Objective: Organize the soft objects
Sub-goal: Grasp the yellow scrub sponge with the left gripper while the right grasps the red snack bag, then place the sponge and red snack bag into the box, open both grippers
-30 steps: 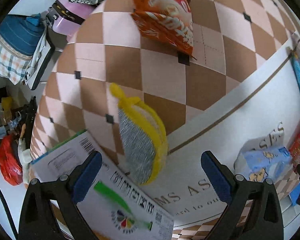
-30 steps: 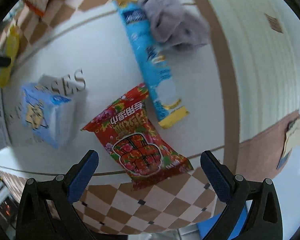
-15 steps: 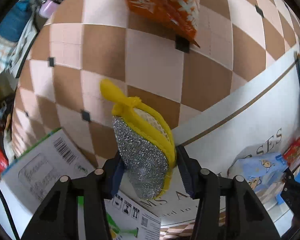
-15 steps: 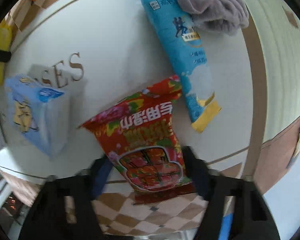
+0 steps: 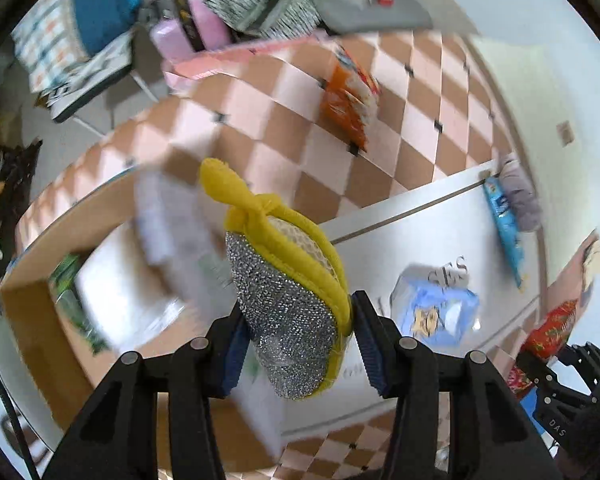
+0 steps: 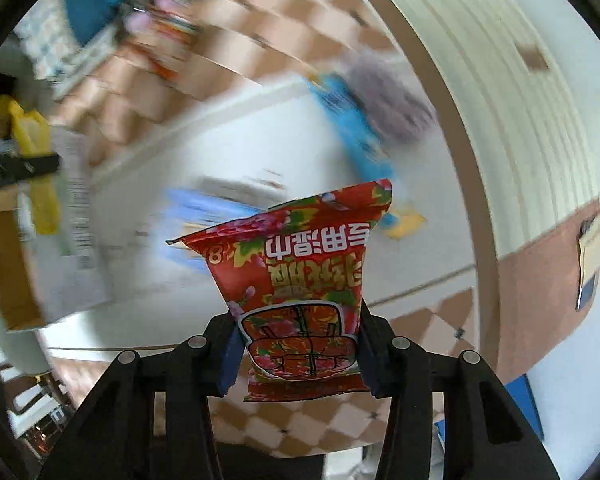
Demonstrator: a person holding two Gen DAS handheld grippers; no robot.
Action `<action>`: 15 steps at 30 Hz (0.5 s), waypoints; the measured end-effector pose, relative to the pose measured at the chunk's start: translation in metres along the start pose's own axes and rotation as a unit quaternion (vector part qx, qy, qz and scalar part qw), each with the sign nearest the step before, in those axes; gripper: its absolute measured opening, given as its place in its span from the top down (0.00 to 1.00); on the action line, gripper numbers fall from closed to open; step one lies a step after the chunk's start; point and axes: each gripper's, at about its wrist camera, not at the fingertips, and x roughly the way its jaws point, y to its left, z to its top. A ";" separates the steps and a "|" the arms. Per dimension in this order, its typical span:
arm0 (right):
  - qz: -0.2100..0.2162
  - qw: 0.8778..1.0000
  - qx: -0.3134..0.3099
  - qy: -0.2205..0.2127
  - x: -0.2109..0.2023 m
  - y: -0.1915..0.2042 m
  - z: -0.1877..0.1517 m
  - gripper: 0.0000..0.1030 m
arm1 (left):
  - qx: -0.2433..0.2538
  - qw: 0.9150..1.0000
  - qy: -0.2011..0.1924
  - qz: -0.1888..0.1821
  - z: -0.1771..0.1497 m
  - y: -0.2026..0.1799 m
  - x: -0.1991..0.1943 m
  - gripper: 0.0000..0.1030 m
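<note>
My left gripper (image 5: 298, 354) is shut on a yellow-edged silver scrubbing sponge (image 5: 288, 292) and holds it lifted above a cardboard box (image 5: 32, 320). My right gripper (image 6: 298, 356) is shut on a red wet-wipe packet (image 6: 300, 280), lifted off the white mat (image 6: 236, 144). On the mat lie a light blue tissue pack (image 5: 440, 312), a long blue packet (image 5: 504, 228) and a grey cloth (image 5: 520, 192). An orange snack bag (image 5: 348, 100) lies on the checkered cloth. The sponge also shows in the right wrist view (image 6: 36, 168).
The open cardboard box sits at the left, its printed flap (image 6: 76, 232) blurred. A pink case (image 5: 188, 32), patterned bags (image 5: 80, 40) and clutter lie beyond the table's far edge. A cream wall panel (image 6: 520, 100) rises at the right.
Both grippers closed on their objects and lifted them: the left took the sponge up over the box, the right raised the red packet off the mat. Both views are blurred by motion.
</note>
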 end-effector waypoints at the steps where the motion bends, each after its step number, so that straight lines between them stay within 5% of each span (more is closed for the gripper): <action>1: 0.008 1.000 -0.014 -0.011 -0.013 0.021 0.002 0.52 | -0.007 1.000 -0.009 0.003 -0.005 0.014 -0.012 0.55; 7: 0.085 0.991 -0.102 -0.031 -0.041 0.191 -0.029 0.52 | -0.103 0.994 -0.028 0.005 -0.067 0.106 -0.064 0.55; 15: 0.122 0.984 -0.130 0.021 0.020 0.353 -0.035 0.52 | -0.194 0.980 0.013 0.040 -0.083 0.249 -0.037 0.55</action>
